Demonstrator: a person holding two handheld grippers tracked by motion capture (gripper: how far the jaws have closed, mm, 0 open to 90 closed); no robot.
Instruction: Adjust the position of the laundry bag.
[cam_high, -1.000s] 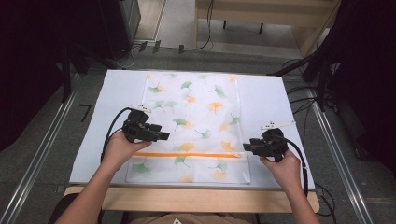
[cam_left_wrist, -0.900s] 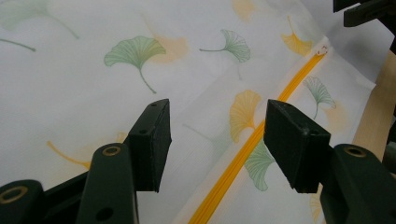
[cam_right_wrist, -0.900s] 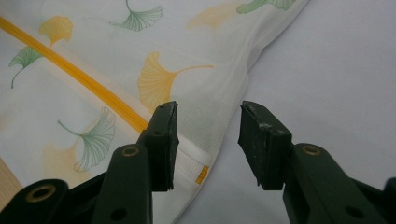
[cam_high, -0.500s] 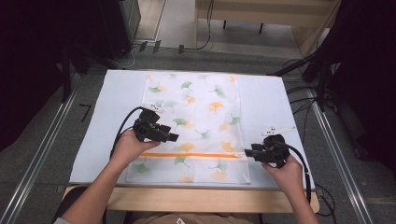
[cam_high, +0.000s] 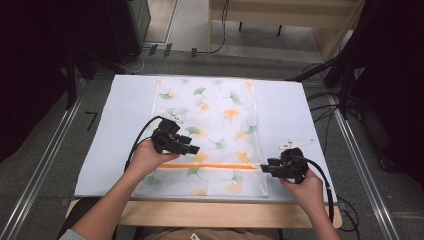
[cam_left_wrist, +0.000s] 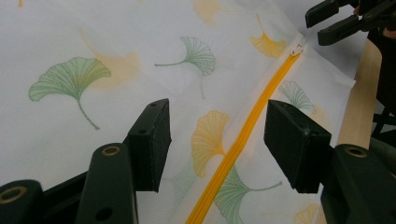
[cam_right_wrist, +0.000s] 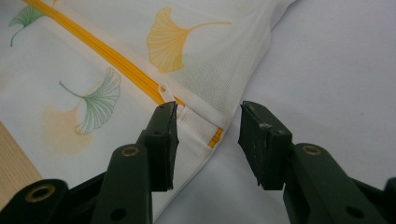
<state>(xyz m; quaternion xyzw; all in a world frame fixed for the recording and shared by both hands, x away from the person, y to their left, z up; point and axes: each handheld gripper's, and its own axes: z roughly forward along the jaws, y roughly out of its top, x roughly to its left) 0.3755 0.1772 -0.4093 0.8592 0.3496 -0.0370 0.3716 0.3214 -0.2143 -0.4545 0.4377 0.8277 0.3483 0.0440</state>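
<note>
A white fabric bag (cam_high: 210, 120) printed with green and orange ginkgo leaves lies flat on the table. An orange zipper (cam_high: 210, 166) runs across its near part. My left gripper (cam_high: 192, 149) hovers open above the bag, just over the zipper (cam_left_wrist: 243, 140). My right gripper (cam_high: 263, 168) is open at the zipper's right end. In the right gripper view the white zipper pull (cam_right_wrist: 169, 95) lies just ahead of its jaws, near the bag's right edge (cam_right_wrist: 261, 51). The right gripper's tips (cam_left_wrist: 334, 21) show at the top right of the left gripper view.
The bag rests on a pale blue-white mat (cam_high: 120, 120) over a wooden table (cam_high: 200, 215). Cables (cam_high: 325, 180) trail from both grippers. Metal rails (cam_high: 45, 165) flank the table, and dark equipment and cables stand beyond its far edge.
My left gripper has moved rightward and forward over the bag towards the zipper's middle. My right gripper has shifted slightly nearer the front edge, at the zipper's right end.
</note>
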